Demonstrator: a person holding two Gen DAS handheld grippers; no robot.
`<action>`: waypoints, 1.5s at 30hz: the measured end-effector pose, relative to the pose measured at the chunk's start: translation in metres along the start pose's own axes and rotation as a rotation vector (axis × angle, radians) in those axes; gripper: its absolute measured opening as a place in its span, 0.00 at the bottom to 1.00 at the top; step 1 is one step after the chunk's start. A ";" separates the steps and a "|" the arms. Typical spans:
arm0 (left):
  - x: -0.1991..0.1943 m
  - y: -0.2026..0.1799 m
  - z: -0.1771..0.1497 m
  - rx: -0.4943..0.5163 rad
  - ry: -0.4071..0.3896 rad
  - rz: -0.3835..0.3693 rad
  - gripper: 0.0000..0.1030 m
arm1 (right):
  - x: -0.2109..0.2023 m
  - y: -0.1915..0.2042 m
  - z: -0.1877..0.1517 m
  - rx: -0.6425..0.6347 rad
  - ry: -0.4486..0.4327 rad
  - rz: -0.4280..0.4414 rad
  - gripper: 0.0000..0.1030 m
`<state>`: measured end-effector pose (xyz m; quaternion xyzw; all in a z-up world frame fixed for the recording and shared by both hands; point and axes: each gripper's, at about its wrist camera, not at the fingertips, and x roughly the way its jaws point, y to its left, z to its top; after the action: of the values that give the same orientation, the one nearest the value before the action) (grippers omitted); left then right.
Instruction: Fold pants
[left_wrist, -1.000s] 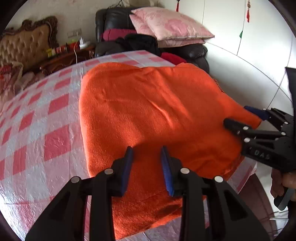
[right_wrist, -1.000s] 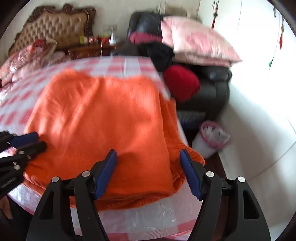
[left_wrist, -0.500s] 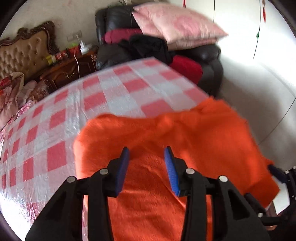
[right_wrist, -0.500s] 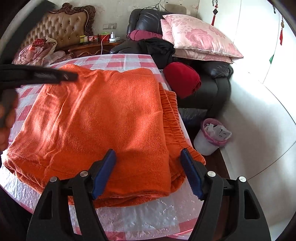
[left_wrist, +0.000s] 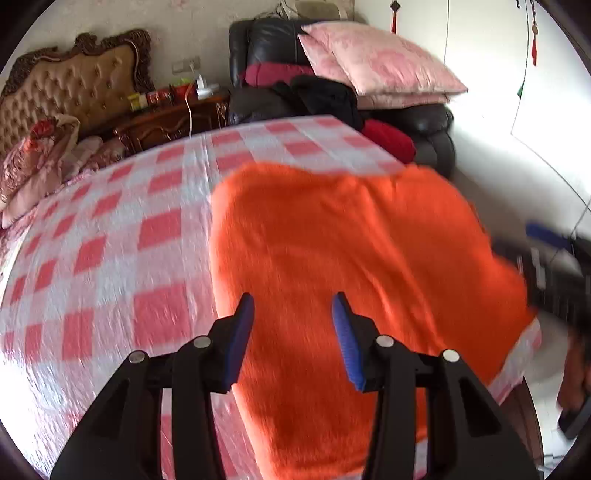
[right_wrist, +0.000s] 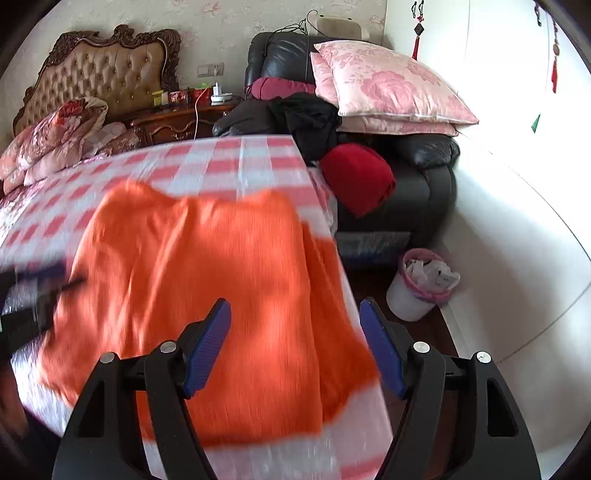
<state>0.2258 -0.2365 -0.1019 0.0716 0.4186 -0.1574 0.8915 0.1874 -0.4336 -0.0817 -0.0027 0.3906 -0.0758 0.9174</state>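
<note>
The orange pants (left_wrist: 354, 266) lie flat in a neat folded block on the checked tablecloth (left_wrist: 110, 258), right under and ahead of both tools. The left gripper (left_wrist: 293, 332) has just been opening, and nothing sits between its jaws. The right gripper (right_wrist: 295, 343) is spread wide and holds nothing too. A second ago both hung lower over the cloth. With both tools let go, this fold looks done.

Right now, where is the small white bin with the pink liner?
In the right wrist view, the bin stands on the floor at right, beside the table and before the black sofa.
</note>
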 end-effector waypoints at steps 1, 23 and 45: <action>0.003 0.001 -0.006 -0.011 0.027 -0.005 0.43 | 0.004 0.002 0.010 -0.005 0.005 0.004 0.67; -0.008 -0.010 -0.019 -0.039 0.010 0.168 0.98 | 0.008 0.018 0.013 0.042 0.086 0.027 0.82; -0.042 -0.023 -0.028 -0.071 0.026 -0.028 0.98 | -0.015 0.013 -0.043 0.067 0.134 -0.029 0.83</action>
<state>0.1719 -0.2418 -0.0871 0.0361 0.4364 -0.1541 0.8857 0.1479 -0.4159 -0.1016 0.0274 0.4482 -0.1021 0.8876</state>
